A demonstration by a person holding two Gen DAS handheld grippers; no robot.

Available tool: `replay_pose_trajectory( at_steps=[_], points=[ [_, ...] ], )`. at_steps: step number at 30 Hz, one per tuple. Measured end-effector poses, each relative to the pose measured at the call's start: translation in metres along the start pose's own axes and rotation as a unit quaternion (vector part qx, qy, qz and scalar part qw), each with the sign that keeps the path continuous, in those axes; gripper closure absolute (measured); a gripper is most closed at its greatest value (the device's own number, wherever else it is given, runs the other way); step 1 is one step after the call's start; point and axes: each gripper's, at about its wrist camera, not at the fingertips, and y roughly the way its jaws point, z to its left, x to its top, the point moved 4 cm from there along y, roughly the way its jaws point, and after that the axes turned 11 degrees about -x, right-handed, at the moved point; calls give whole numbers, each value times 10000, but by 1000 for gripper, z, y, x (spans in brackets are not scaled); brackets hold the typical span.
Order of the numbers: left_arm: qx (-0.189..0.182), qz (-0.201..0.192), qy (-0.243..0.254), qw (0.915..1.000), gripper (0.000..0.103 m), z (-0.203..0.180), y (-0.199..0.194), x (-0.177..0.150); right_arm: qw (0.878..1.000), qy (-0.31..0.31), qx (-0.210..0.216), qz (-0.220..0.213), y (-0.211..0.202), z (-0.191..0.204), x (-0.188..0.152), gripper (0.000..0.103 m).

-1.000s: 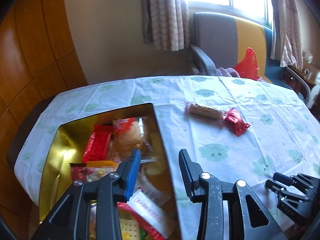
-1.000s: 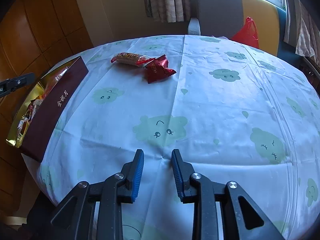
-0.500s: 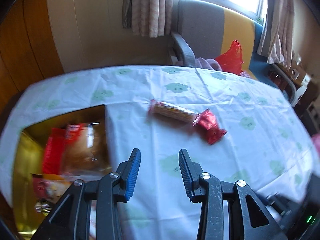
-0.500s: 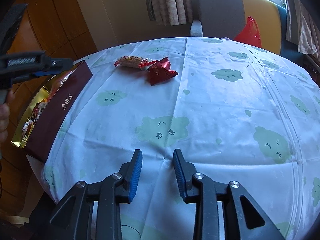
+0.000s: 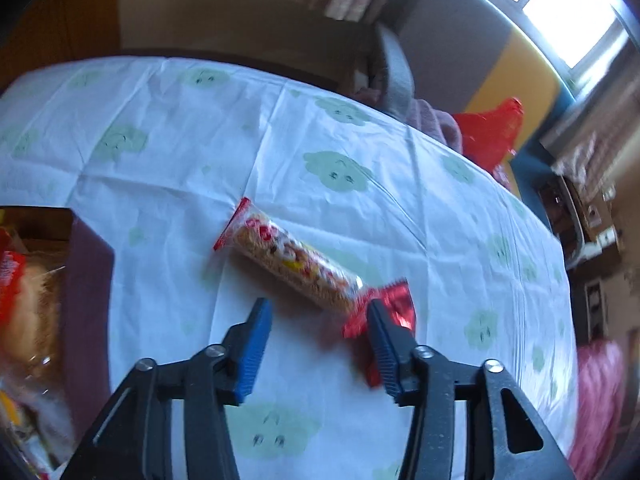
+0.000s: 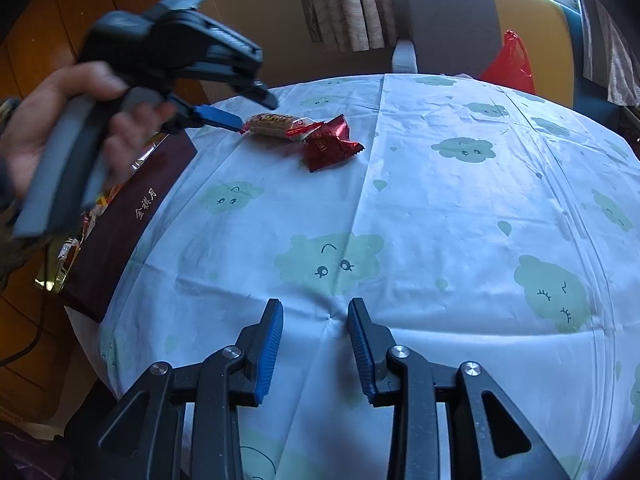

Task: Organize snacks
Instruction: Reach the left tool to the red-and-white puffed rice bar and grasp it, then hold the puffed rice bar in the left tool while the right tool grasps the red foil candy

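A long clear-wrapped snack bar (image 5: 292,260) and a red foil packet (image 5: 394,304) lie touching on the cloud-print tablecloth. My left gripper (image 5: 318,308) hovers just short of them, tilted downward. Its jaws are opening, and only the bar's near end and bare cloth show between the blue pads. From the right wrist view, a hand holds the left gripper (image 6: 244,110) beside the bar (image 6: 272,123) and packet (image 6: 330,144). A maroon box (image 6: 128,216) with a gold lining holds several snacks at the table's left edge. My right gripper (image 6: 316,312) rests low over the cloth, its jaws opening slightly with nothing between them.
A grey and yellow armchair (image 6: 460,28) with a red plastic bag (image 6: 510,64) stands behind the round table. Curtains and wood panelling line the far wall. Something pink and blurred (image 5: 600,392) sits off the table's right edge. A dark cable trails on the floor at left.
The left gripper swung from above the box to the right and down, over the bar and red packet, and its jaws widened. The right gripper stayed put, with its jaws a little wider.
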Motion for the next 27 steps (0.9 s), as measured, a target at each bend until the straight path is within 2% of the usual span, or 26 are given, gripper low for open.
replay_pose_trajectory(
  at_steps=[5,7,9,11,17,22,27],
  points=[
    [255,-54,-387,9989,44,11,30,25,9998,126,145,16,1,-4,1,67],
    [311,-26,-243,9992,45,7,40,30,9997,123,200,13,1,-5,1,67],
    [587,13,134,9982,60,2,46,28,9997,115,236,9,1,-5,2,67],
    [637,46,528,9966,75,-4,48,21,9995,144,274,-8,2,-6,2,67],
    [580,95,1186,9912,75,-10,27,-22,9993,205,302,-21,2,-7,2,67],
    [623,-91,1752,9825,75,-15,-11,-81,9990,319,320,49,3,-9,4,68],
    [718,-247,2115,9744,75,-8,-32,-141,9994,328,57,78,-2,-13,7,69]
  ],
)
